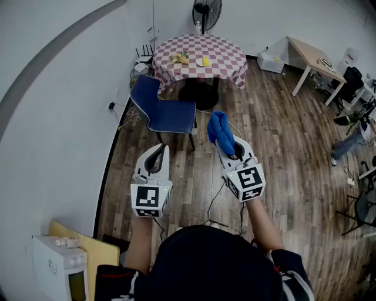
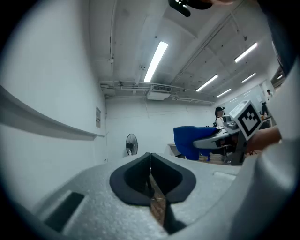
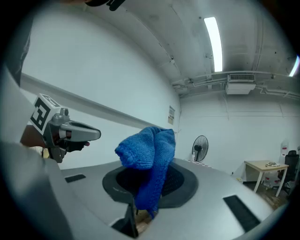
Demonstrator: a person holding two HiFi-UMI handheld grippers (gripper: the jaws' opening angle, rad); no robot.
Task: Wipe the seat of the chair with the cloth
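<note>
- Office-style workroom rather than a home: bare white walls over a wood-plank floor.
- Lit from overhead by long strip lights, with a ceiling air-conditioning unit mounted near them.
- Furnished along the right side with a pale wooden desk and black office chairs.
- Set out by the far wall like a dining corner: checked-cloth round table, blue chair and pedestal fan.
</note>
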